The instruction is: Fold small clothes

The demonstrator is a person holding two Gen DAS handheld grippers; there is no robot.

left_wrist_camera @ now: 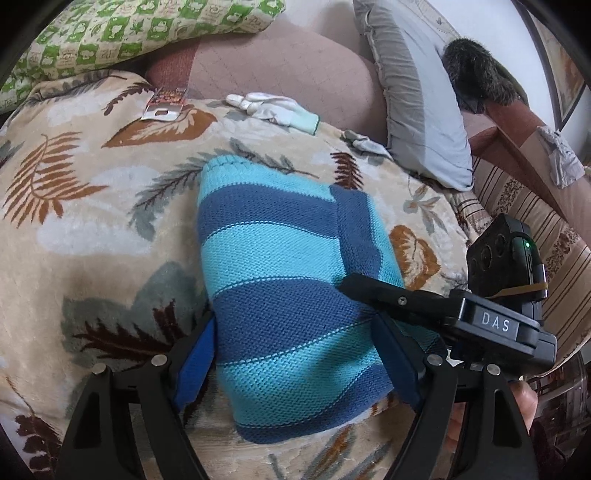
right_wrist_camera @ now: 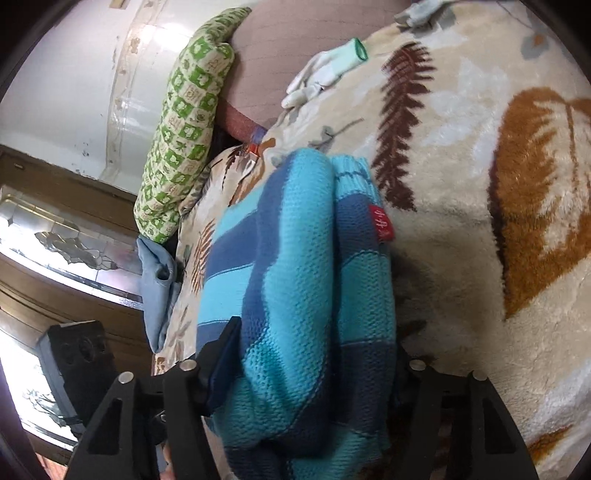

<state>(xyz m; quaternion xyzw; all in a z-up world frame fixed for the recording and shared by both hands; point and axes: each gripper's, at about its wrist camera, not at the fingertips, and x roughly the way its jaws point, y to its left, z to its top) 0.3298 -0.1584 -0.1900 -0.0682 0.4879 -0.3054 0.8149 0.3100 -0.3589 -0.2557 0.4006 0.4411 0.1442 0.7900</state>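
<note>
A folded knit sweater (left_wrist_camera: 280, 258) in light and dark blue stripes lies on a leaf-patterned plush blanket (left_wrist_camera: 92, 221). My left gripper (left_wrist_camera: 295, 325) straddles its near end, and both blue pads press on the fabric's sides. One black finger (left_wrist_camera: 373, 291) of the other gripper lies on the sweater's right edge. In the right wrist view the sweater (right_wrist_camera: 295, 240) bulges between the jaws of my right gripper (right_wrist_camera: 316, 336), which squeeze it from both sides. A small red label (right_wrist_camera: 380, 221) shows on its right fold.
A white glove (left_wrist_camera: 273, 107) and a foil packet (left_wrist_camera: 166, 105) lie on the blanket beyond the sweater. A green checked pillow (left_wrist_camera: 129, 33) sits at the back left, and a grey pillow (left_wrist_camera: 413, 110) leans at the back right. A striped sofa edge (left_wrist_camera: 535, 229) runs along the right.
</note>
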